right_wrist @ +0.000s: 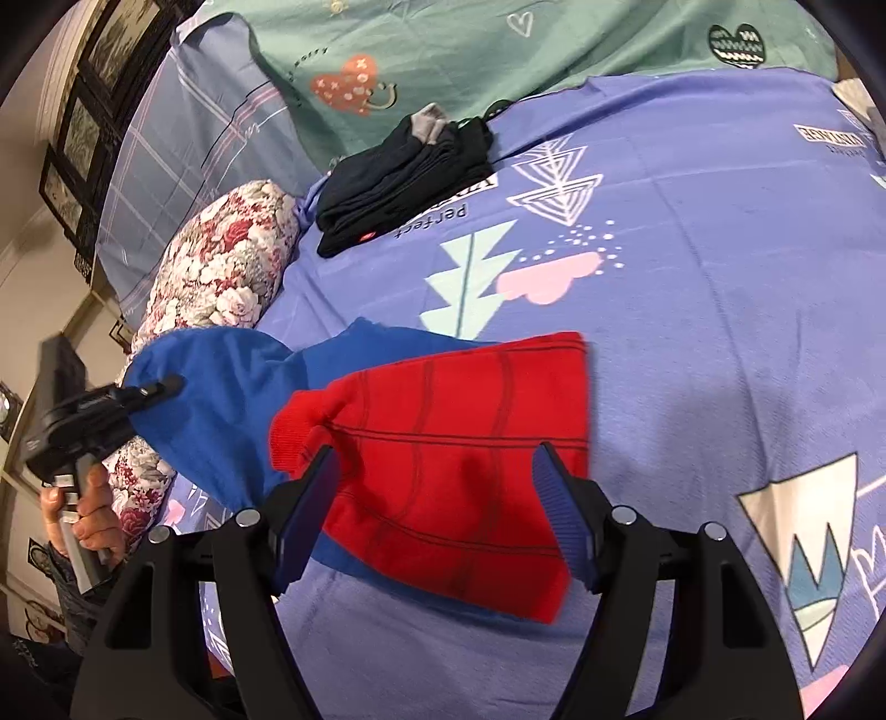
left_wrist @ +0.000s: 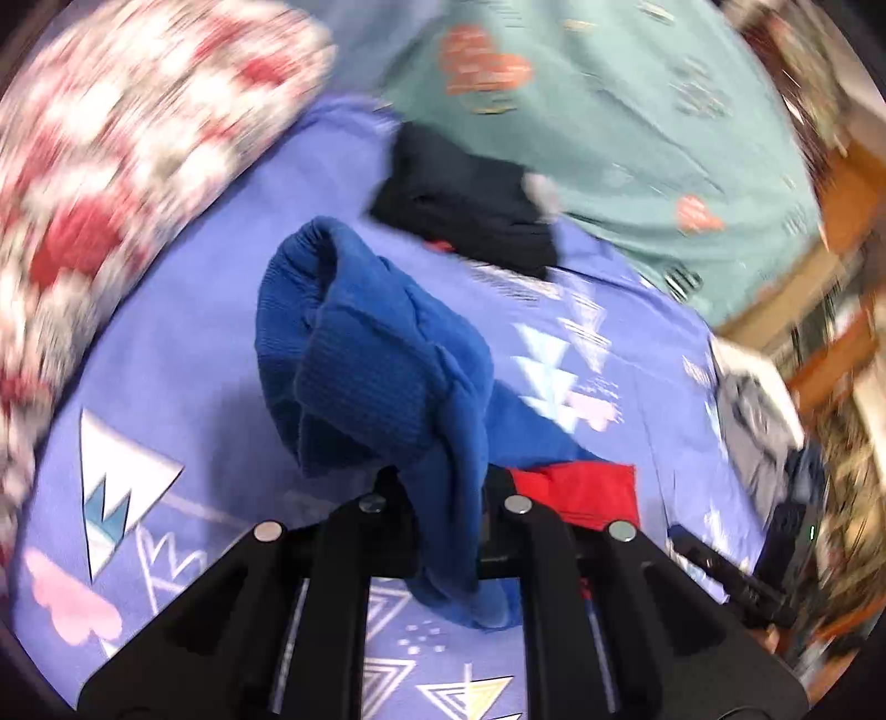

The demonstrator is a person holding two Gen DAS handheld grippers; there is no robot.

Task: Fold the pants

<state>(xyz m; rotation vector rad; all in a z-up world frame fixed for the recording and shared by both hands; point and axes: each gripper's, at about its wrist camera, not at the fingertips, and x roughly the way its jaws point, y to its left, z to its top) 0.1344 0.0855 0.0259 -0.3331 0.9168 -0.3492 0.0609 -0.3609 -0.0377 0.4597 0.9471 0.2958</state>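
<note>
The pants (right_wrist: 432,443) lie on a purple bedsheet (right_wrist: 692,332) near the camera side of the bed, half red and half blue. In the right wrist view their long axis runs roughly left to right across the picture: the red leg lies flat with its cuff end toward the upper right, and the blue leg (right_wrist: 221,399) stretches off to the left, where its end is lifted off the sheet. In the left wrist view that blue fabric (left_wrist: 376,376) hangs bunched and draped over the left gripper (left_wrist: 443,498), its ribbed cuff curled upward, while a patch of the red leg (left_wrist: 576,493) shows flat on the sheet behind it.

The left gripper is clamped tight on the blue fabric, its jaws all but touching, and it points slantwise down at the bed. A hand (right_wrist: 94,515) grasps its handle at the left edge of the right wrist view. The right gripper (right_wrist: 437,476) also tilts downward, poised over the red leg with its jaws spread wide; the blue ribbed pads (right_wrist: 559,498) stand on either side of the red cloth without pinching it.

The red leg carries thin dark curved lines, like a web pattern, and a ribbed hem.

Farther back lie a folded black garment (right_wrist: 404,171), a floral pillow (right_wrist: 221,260) and a green blanket (right_wrist: 443,50).
</note>
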